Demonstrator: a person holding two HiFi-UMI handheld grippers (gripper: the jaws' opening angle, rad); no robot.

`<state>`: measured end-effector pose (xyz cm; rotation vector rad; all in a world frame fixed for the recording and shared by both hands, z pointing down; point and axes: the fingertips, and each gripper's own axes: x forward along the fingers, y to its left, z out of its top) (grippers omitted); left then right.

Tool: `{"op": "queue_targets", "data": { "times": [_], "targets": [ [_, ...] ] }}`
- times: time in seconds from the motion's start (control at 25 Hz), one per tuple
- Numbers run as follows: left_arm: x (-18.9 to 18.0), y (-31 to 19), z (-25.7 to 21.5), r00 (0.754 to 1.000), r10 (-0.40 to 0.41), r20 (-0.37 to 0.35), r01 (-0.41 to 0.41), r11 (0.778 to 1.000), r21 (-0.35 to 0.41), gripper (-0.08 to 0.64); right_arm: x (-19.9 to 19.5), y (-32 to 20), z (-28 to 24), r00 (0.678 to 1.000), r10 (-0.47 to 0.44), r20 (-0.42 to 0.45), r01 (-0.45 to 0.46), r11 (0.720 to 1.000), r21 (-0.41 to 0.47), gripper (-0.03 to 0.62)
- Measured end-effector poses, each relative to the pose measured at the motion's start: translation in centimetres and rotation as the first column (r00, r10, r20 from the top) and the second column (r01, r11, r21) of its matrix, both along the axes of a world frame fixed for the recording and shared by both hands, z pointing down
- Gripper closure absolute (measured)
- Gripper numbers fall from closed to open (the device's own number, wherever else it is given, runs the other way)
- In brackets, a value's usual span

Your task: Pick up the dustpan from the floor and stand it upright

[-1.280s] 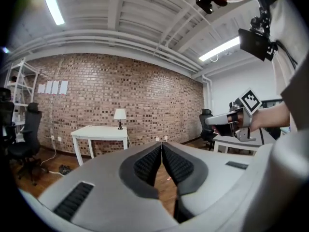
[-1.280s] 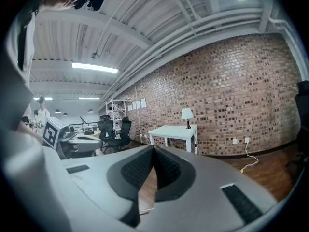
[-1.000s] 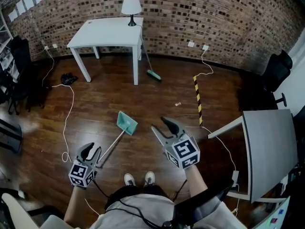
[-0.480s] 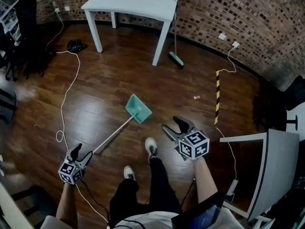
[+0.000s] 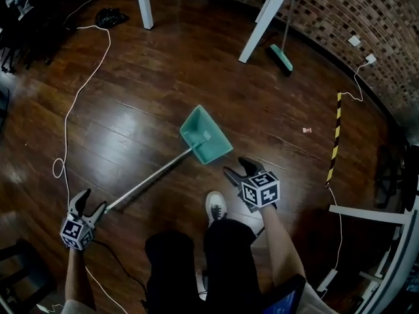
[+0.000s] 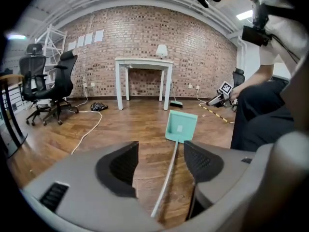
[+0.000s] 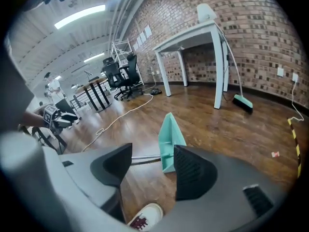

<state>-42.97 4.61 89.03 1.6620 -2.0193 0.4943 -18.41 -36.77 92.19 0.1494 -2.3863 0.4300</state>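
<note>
The left tool (image 5: 90,203) stands with its jaws apart and has just been opening. In the left gripper view the thin handle (image 6: 170,170) runs up through the gap between the jaws, but neither pad presses on it. Its free end sits right at the tool's mouth. I judge this as a line-up for a grip on the handle's tip, the place that gives the most leverage for swinging the long shaft up.

The right tool (image 5: 239,169) is also spread wide, has likewise just been opening, and holds nothing. It hangs low, just beside the near corner of the pan, and its own view looks across the point where handle and pan join. That suits a second grip near the heavier end, probably to steady or lift the pan while the other end is raised.

The dustpan (image 5: 205,135) lies on the wooden floor (image 5: 150,77), not yet lifted. Its long axis runs on a diagonal in the head view, from the handle's end at lower left by the left tool to the teal pan at upper right. The pan's wide lip faces away from the person, toward the broom (image 5: 281,56) by the brick wall.

A white shoe (image 5: 216,206) is planted close behind the pan, between the two tools. A white cable (image 5: 71,110) trails over the floor well off to the left.
</note>
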Motion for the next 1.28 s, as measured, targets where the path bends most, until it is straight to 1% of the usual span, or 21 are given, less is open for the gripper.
{"op": "queue_targets", "data": {
  "times": [0.08,0.16,0.24,0.32,0.4,0.48,0.56,0.64,0.76,0.92,1.0,1.08,1.16,1.24,1.28],
  "targets": [
    [-0.2,1.1,4.9,1.0,0.003,-0.012,-0.003,1.0,-0.026,0.255,-0.5,-0.9,4.9,1.0,0.011,0.009,-0.011,1.0,0.012,0.313],
    [-0.4,3.2,9.4,0.999,-0.011,-0.034,0.009,0.998,-0.057,0.255,-0.5,-2.3,8.5,0.999,0.028,0.017,-0.029,0.999,0.04,0.313],
    [-0.8,5.2,12.9,0.998,-0.035,-0.044,0.031,0.996,-0.086,0.255,-0.5,-4.5,10.9,0.996,0.079,0.038,-0.082,0.994,0.072,0.313],
    [-1.2,7.1,15.6,0.997,-0.053,-0.054,0.047,0.993,-0.105,0.255,-0.4,-6.6,12.1,0.983,0.161,0.086,-0.168,0.983,0.075,0.313],
    [-1.7,8.7,17.7,0.996,-0.061,-0.072,0.053,0.993,-0.11,0.255,-0.6,-7.9,12.5,0.966,0.217,0.136,-0.226,0.973,0.053,0.313],
    [-2.1,9.6,19.6,0.995,-0.05,-0.089,0.039,0.992,-0.117,0.255,-1.1,-8.6,12.5,0.961,0.223,0.165,-0.233,0.971,0.043,0.313],
    [-1.7,10.5,21.0,0.995,-0.019,-0.099,0.003,0.988,-0.154,0.255,-1.7,-8.9,12.4,0.963,0.21,0.171,-0.22,0.975,0.041,0.313],
    [-0.7,12.1,22.1,0.994,0.008,-0.107,-0.031,0.976,-0.216,0.255,-2.1,-8.9,12.4,0.962,0.213,0.168,-0.221,0.975,0.025,0.313],
    [0.1,14.3,23.9,0.993,0.029,-0.115,-0.061,0.956,-0.288,0.255,-2.7,-8.9,12.6,0.959,0.228,0.168,-0.232,0.973,0.003,0.314],
    [0.7,16.5,27.2,0.993,0.046,-0.111,-0.085,0.922,-0.377,0.256,-3.3,-8.7,12.9,0.967,0.211,0.144,-0.219,0.975,0.038,0.314],
    [0.8,16.6,28.7,0.992,0.078,-0.101,-0.113,0.904,-0.412,0.259,-3.9,-8.1,13.4,0.972,0.193,0.133,-0.201,0.978,0.049,0.314],
    [0.7,16.0,30.1,0.989,0.123,-0.086,-0.148,0.888,-0.435,0.278,-4.3,-7.6,13.9,0.976,0.18,0.124,-0.187,0.981,0.053,0.357],
    [0.4,15.2,31.1,0.986,0.15,-0.073,-0.166,0.881,-0.443,0.313,-4.5,-7.2,14.1,0.979,0.171,0.11,-0.179,0.982,0.065,0.37],
    [0.4,14.9,31.7,0.983,0.169,-0.069,-0.181,0.871,-0.456,0.354,-4.8,-6.8,14.2,0.983,0.157,0.1,-0.165,0.983,0.085,0.451],
    [0.4,14.8,31.8,0.982,0.175,-0.068,-0.187,0.868,-0.461,0.392,-5.0,-6.5,14.3,0.983,0.154,0.099,-0.163,0.982,0.091,0.48]
  ]
}}
